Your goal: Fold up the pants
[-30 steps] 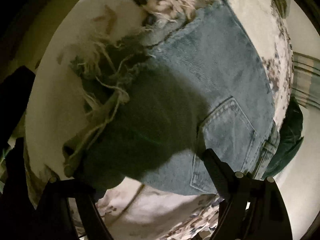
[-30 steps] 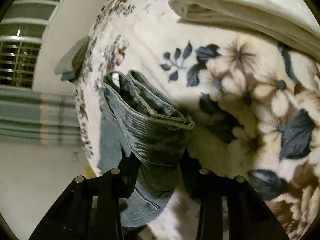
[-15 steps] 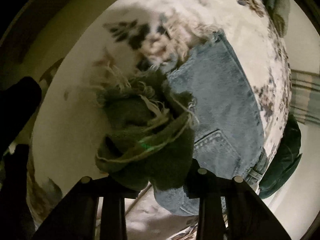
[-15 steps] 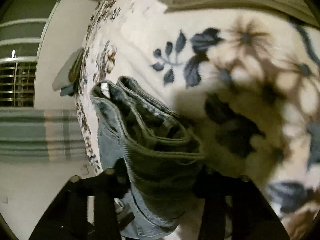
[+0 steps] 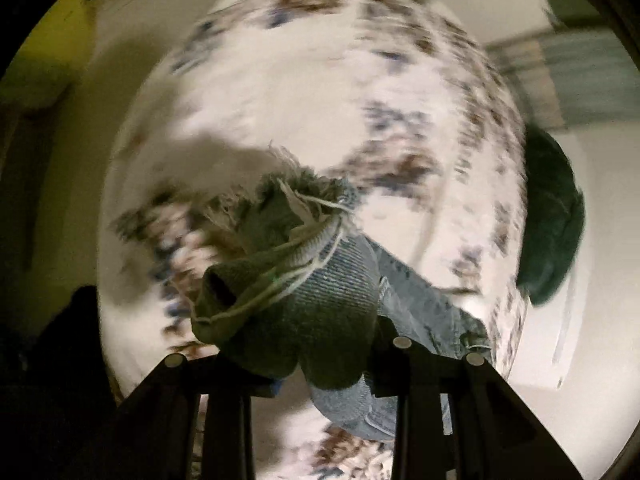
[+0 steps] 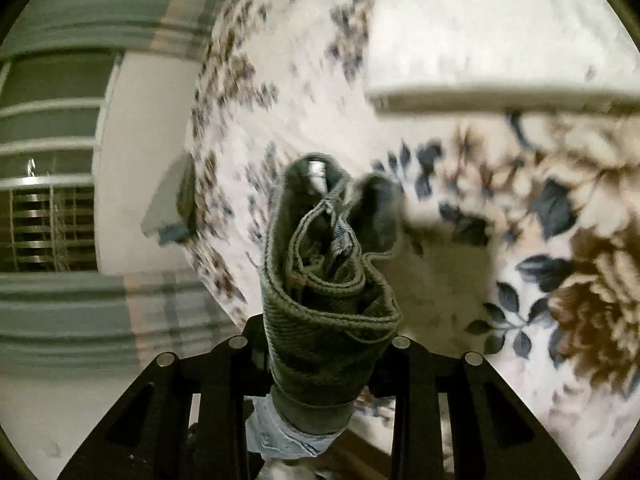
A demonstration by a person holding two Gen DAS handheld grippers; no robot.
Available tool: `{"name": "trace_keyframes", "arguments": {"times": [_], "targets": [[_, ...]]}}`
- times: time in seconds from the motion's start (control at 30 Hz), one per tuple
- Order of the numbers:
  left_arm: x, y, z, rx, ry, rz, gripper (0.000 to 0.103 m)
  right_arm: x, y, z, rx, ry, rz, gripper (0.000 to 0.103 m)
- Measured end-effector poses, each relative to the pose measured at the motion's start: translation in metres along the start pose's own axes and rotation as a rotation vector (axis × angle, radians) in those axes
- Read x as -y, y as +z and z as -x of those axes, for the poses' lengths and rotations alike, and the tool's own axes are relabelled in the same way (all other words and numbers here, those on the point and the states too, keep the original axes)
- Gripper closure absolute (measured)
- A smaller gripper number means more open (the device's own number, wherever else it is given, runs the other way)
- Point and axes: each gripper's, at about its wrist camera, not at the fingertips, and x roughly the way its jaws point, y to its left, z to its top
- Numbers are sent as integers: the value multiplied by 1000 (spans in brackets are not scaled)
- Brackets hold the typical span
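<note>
The pants are blue denim jeans with frayed leg hems. My left gripper (image 5: 304, 344) is shut on the bunched frayed hem end of the jeans (image 5: 304, 280), held up above the floral blanket (image 5: 288, 80); the rest of the denim trails down to the right. My right gripper (image 6: 320, 344) is shut on the folded waistband end of the jeans (image 6: 328, 300), lifted off the blanket (image 6: 460, 280). The metal button (image 6: 316, 170) shows at the top of the bunch. Both views are motion-blurred.
A folded cream blanket (image 6: 500, 48) lies at the far side of the bed. A dark green cushion (image 5: 552, 216) sits off the bed's right edge. A grey object (image 6: 172, 204) lies at the bed's left edge, with striped curtains (image 6: 80, 304) and a window behind.
Both grippers have lifted their ends of the jeans off the blanket. The spread denim seen by the left wrist has gathered into a hanging bunch. Both views have swung sharply.
</note>
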Motion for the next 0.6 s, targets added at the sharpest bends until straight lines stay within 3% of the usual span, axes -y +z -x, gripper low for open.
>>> {"name": "trace_keyframes", "arguments": {"times": [0.23, 0.4, 0.5, 0.6], "targets": [[181, 4, -21, -88, -180, -287, 77, -39, 74, 131, 270, 62, -70, 69], [309, -25, -97, -177, -292, -497, 77, -22, 134, 208, 509, 74, -149, 69], [344, -52, -156, -236, -293, -606, 77, 21, 158, 225, 623, 45, -220, 69], [341, -85, -226, -304, -242, -706, 77, 85, 163, 215, 666, 28, -329, 69]]}}
